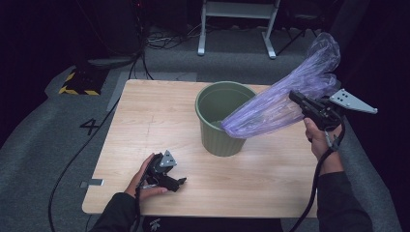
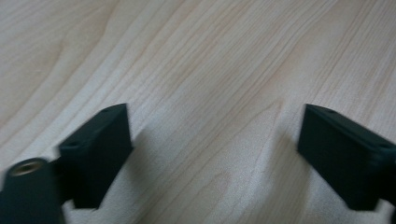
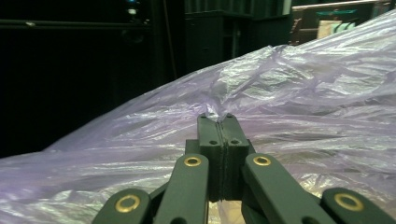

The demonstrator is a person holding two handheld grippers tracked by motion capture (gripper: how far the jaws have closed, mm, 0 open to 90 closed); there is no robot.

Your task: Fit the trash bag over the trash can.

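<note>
Right gripper [image 1: 296,98] clamping a purple bag [image 1: 280,96]
The crinkled, translucent bag is stretching from its shut jaws down into the green bin [image 1: 223,121]; the left gripper [image 1: 180,182] is resting apart, empty.

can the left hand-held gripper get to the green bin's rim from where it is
Probably yes. The left hand-held gripper rests open and empty near the table's front edge, with bare wood between it and the green bin. The purple bag drapes only the bin's right side.
</note>
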